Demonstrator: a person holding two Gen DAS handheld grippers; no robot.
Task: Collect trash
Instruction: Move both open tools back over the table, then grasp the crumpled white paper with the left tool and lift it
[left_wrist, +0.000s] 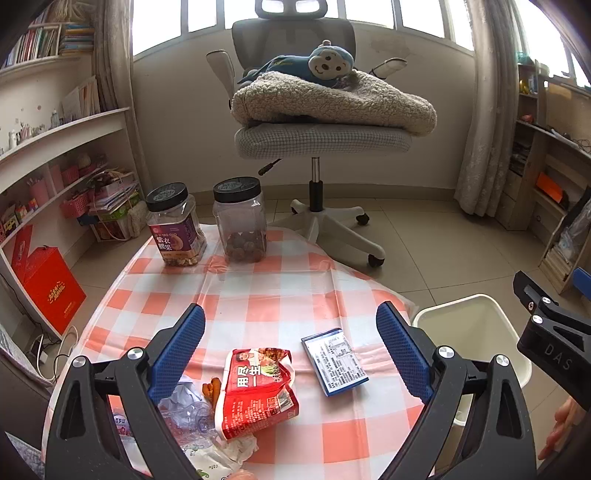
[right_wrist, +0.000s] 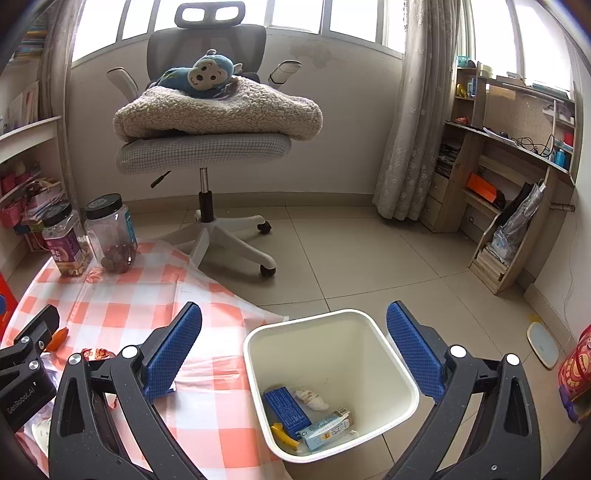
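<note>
Clearly the job is partway along: the bin (right_wrist: 330, 384) on the floor beside the low table already holds a blue box (right_wrist: 286, 410), a crumpled tissue (right_wrist: 310, 398), a small carton (right_wrist: 327, 428) and a yellow scrap (right_wrist: 282, 435), while more litter waits on the checked cloth (left_wrist: 280, 295). Both tools are empty. The left gripper (left_wrist: 290, 354) hangs with its jaws spread wide above the table, and the right gripper (right_wrist: 293, 356) is likewise agape, hovering at the bin's near rim.

For the next pick, the red snack bag (left_wrist: 258, 391) looks the natural choice for the left tool, since it lies between the blue pads. It is torn open, crinkled and puffed, so it should crush easily; better to come down over its middle and pinch a fold than to scrape at a flat edge. Just left of it lie an orange peel (left_wrist: 212, 391), a crushed clear bottle (left_wrist: 184, 413) and pale wrappers, close enough to be dragged along. To its right, apart, a blue packet (left_wrist: 334, 362) lies flat, label up; thin and flush with the cloth, it may need sliding to the table's edge. The two jars (left_wrist: 207, 221) at the far side are upright and lidded, likely not rubbish
</note>
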